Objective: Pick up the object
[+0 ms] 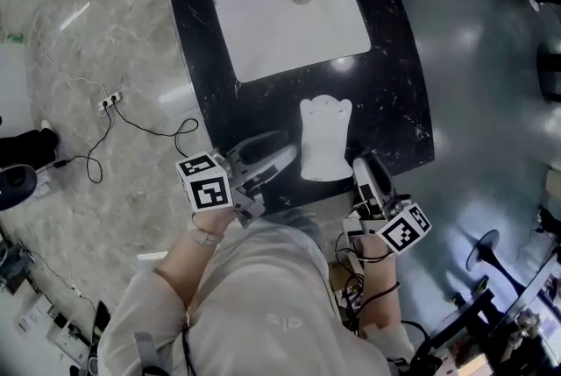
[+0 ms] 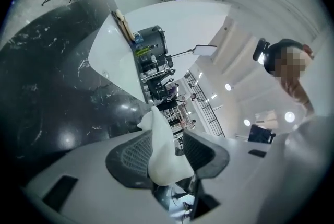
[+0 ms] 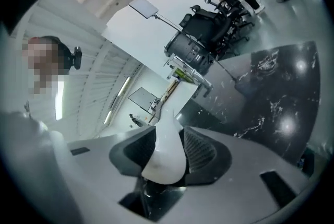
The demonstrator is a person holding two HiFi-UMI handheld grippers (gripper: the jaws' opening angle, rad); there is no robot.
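Plainly, the white moulded, paw-shaped piece with a scalloped far end (image 1: 325, 138) lies flat on the black marble counter (image 1: 396, 85). It sits close to the near edge, in front of the white rectangular basin (image 1: 254, 6). Neither tool looks to have it secured, so a lift begun from here would likely leave it behind or tip it.

The left hand-held gripper (image 1: 275, 158) straddles the near left side with its jaws spread wide. The piece rests against one ribbed pad, with a clear gap at the other. Closing unevenly could shove the piece sideways across the glossy stone rather than clamp it.

The right hand-held gripper (image 1: 364, 169) has its jaws parted around the near right side. The piece fills most of that gap, yet I see no firm squeeze. If only one side bites, the smooth, rounded shell could pivot, slide out, or drop over the nearby edge.

Both tools reach forward from the person's body and converge on the near end of the piece. Each is angled inward and low to the counter, with its marker cube back by the wrist.
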